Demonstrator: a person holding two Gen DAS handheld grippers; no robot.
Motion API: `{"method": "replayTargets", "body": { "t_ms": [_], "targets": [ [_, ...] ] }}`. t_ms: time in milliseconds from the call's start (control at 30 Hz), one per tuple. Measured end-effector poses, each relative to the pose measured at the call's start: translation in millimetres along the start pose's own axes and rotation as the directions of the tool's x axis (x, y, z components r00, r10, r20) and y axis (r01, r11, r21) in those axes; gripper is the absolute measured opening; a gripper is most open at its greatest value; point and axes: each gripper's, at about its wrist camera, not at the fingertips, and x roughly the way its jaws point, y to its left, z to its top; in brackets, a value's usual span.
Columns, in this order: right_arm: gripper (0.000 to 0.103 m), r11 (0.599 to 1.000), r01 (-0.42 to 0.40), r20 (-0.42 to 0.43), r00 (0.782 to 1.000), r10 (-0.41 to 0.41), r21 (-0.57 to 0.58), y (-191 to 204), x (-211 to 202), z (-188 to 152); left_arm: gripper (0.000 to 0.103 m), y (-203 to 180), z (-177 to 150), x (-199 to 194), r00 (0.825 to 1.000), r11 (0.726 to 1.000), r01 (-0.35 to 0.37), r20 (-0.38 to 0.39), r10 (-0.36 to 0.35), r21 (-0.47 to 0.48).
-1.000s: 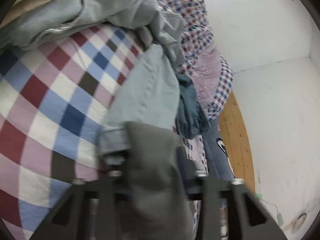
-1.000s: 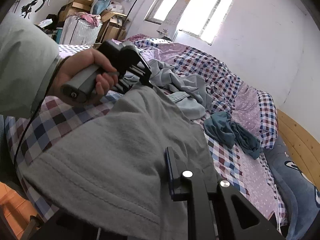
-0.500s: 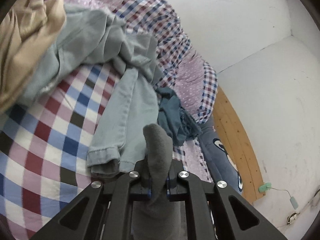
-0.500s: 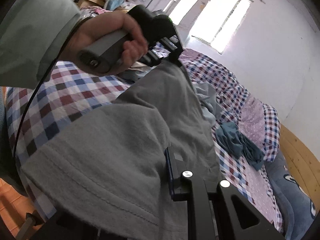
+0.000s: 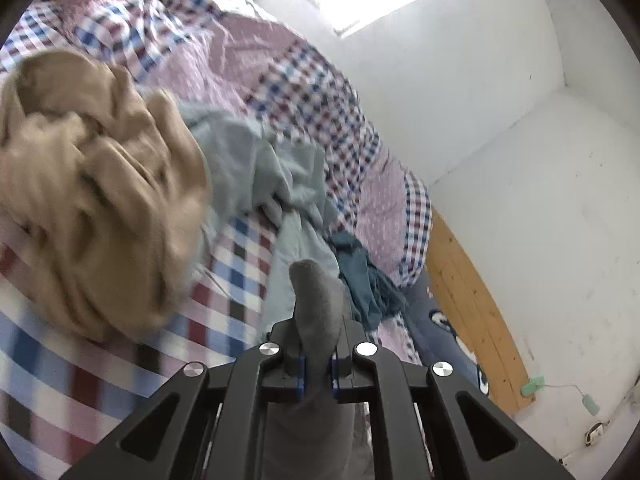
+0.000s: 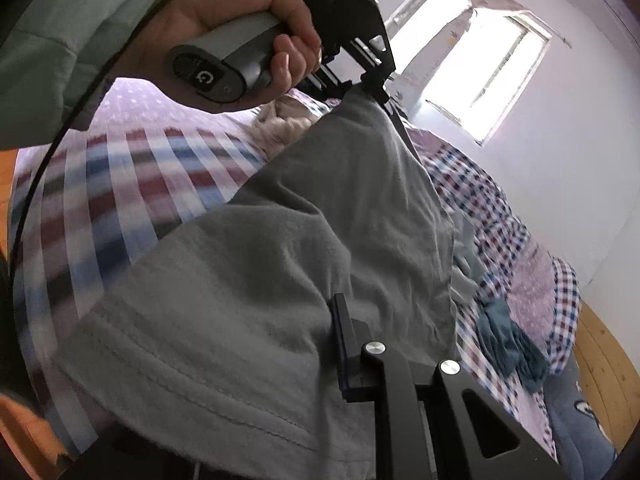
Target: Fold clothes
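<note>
A grey garment [image 6: 280, 280] hangs stretched between my two grippers above the checked bed cover [image 6: 132, 184]. My left gripper [image 5: 316, 364] is shut on one corner, and a fold of grey cloth [image 5: 316, 292] sticks up between its pads. In the right wrist view a hand [image 6: 240, 12] holds that left gripper [image 6: 368, 84] high at the garment's top corner. My right gripper [image 6: 320, 332] is shut on the garment's near edge. One of its fingers [image 6: 344, 344] shows; cloth covers the other.
On the bed lie a crumpled tan garment [image 5: 100, 192], a light grey-blue garment [image 5: 276, 168] and a teal one [image 5: 364, 280]. A blue cartoon cushion [image 5: 448, 328] lies by the wooden bed frame [image 5: 472, 300]. White walls and a window [image 6: 488, 76] stand beyond.
My left gripper has closed on the grey garment and risen with it, swinging toward the tan garment. The cloth now hangs taut and steeper between the grippers. The right gripper has kept its grip.
</note>
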Motion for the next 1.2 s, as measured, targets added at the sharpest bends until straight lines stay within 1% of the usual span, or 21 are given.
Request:
{"method": "replayTargets", "body": {
  "t_ms": [100,200,367,467,500,533,567,700,867,933,967,1067,1133,1167,1200],
  "targets": [
    [0.015,0.999,-0.024,0.026,0.999,0.025,-0.026,25.6,14.6,26.9,0.007,16.1,15.5,-34.4,0.998,1.000,-0.024,0.066,0.023,0.003],
    [0.015,0.996,-0.055,0.053,0.997,0.059,-0.072,52.7,27.0,54.1,0.007,32.9,30.2,-73.4,0.989,0.998,-0.055,0.138,0.052,0.013],
    [0.015,0.975,-0.103,0.083,0.989,0.121,-0.198,100.2,48.3,96.3,0.007,70.5,52.5,-144.2,0.958,0.989,-0.146,0.252,0.135,0.026],
    [0.015,0.956,-0.119,0.118,0.981,0.155,-0.269,125.8,57.0,121.2,0.007,99.7,61.8,-186.5,0.933,0.988,-0.156,0.325,0.153,-0.017],
    [0.015,0.949,-0.121,0.130,0.978,0.165,-0.291,133.6,59.7,129.2,0.007,109.7,64.3,-200.0,0.924,0.987,-0.153,0.349,0.157,-0.038],
    [0.015,0.942,-0.122,0.141,0.975,0.173,-0.314,141.4,62.4,136.7,0.007,122.2,66.5,-217.5,0.910,0.986,-0.151,0.381,0.164,-0.064],
    [0.015,0.933,-0.124,0.150,0.971,0.183,-0.338,149.5,65.4,143.9,0.007,131.0,68.6,-228.8,0.900,0.985,-0.152,0.401,0.171,-0.080],
    [0.015,0.900,-0.126,0.183,0.958,0.219,-0.417,182.2,79.4,169.9,0.007,171.2,67.4,-283.7,0.851,0.975,-0.187,0.475,0.224,-0.124],
    [0.015,0.860,-0.122,0.223,0.939,0.261,-0.495,227.4,91.8,200.1,0.007,226.1,56.5,-355.6,0.770,0.946,-0.247,0.550,0.324,-0.211],
    [0.015,0.851,-0.124,0.233,0.933,0.276,-0.511,239.9,96.2,210.5,0.007,245.5,51.8,-381.7,0.729,0.929,-0.267,0.577,0.368,-0.255],
    [0.015,0.846,-0.126,0.237,0.929,0.283,-0.517,245.2,98.2,215.4,0.007,255.2,50.4,-392.1,0.714,0.923,-0.268,0.586,0.382,-0.276],
    [0.015,0.834,-0.128,0.252,0.919,0.304,-0.537,257.1,102.4,225.1,0.007,290.7,48.3,-418.8,0.693,0.905,-0.270,0.585,0.420,-0.330],
    [0.015,0.828,-0.131,0.269,0.908,0.321,-0.546,261.4,103.6,229.4,0.007,303.0,49.1,-428.1,0.687,0.897,-0.297,0.579,0.439,-0.327],
    [0.015,0.826,-0.134,0.276,0.903,0.329,-0.548,263.6,103.9,230.7,0.007,305.3,48.7,-432.5,0.683,0.895,-0.322,0.578,0.446,-0.309],
    [0.015,0.822,-0.135,0.280,0.900,0.335,-0.553,266.5,104.7,231.0,0.007,308.8,46.5,-438.2,0.676,0.893,-0.334,0.583,0.451,-0.302]
  ]
}}
